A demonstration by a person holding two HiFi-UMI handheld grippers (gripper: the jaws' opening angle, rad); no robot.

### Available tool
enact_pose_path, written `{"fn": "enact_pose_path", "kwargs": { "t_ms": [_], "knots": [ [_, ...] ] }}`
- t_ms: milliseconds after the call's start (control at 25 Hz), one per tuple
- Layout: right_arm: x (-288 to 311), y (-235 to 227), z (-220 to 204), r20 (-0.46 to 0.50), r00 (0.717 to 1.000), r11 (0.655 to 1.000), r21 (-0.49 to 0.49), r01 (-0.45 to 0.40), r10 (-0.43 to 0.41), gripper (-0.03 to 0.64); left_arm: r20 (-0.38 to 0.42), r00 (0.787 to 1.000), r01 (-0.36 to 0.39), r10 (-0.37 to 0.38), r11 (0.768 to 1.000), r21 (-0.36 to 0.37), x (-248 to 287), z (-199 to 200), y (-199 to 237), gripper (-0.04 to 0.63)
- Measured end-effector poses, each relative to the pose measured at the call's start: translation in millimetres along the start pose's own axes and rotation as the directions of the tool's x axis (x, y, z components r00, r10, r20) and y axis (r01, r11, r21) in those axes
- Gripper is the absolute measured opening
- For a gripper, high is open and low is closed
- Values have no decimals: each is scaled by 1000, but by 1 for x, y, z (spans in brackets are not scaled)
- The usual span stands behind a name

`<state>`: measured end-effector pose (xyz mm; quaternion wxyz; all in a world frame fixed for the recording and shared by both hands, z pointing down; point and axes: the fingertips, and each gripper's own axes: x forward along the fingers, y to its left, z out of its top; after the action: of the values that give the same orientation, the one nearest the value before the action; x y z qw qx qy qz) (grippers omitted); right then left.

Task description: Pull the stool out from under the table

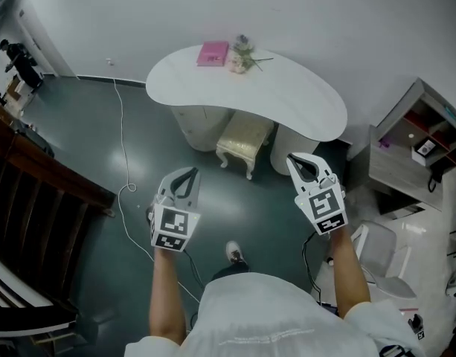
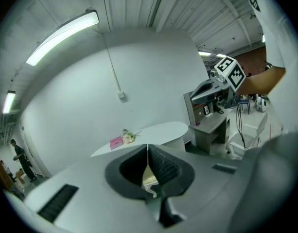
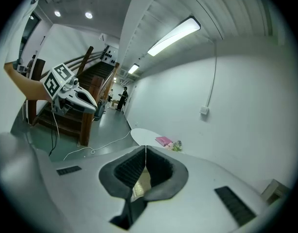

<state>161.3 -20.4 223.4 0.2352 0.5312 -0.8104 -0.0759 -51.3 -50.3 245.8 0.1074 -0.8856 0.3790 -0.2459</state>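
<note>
I'm seeing the stool (image 1: 245, 141) coming up cream all over, and the table (image 1: 294, 99) is looking plain white. The book (image 1: 213, 53) is showing bright pink, and the flowers (image 1: 241, 56) are looking pale cream-pink with green stems. My left gripper (image 1: 192, 172) and right gripper (image 1: 291, 158) are both wearing white shells, black ribbed pads and black-and-white square markers. The floor (image 1: 86, 125) is reading dark teal, the cable (image 1: 123, 151) white, the stairs (image 1: 42, 199) dark brown, the shelf (image 1: 395, 136) grey outside and reddish inside.
</note>
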Motion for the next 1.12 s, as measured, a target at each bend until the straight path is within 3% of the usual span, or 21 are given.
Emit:
{"fn": "enact_pose_path", "kwargs": {
  "t_ms": [240,320,360,600,1120],
  "knots": [
    [46,-2,9,16,999,999,28,-41,40,20,44,999,-11,14,998,-69,27,-11,43,28],
    [61,1,6,1,997,996,41,-73,73,123,38,999,-6,10,997,-83,37,-18,53,148],
    [69,3,4,-7,996,995,51,-86,86,159,32,999,0,3,996,-84,42,-21,56,163],
    [105,7,-15,-57,989,988,91,-128,133,239,-12,1000,26,-27,996,-83,73,-41,67,169],
    [198,2,-98,-142,959,958,185,-219,246,257,-169,983,55,-78,989,-135,145,-118,63,169]
  ]
}}
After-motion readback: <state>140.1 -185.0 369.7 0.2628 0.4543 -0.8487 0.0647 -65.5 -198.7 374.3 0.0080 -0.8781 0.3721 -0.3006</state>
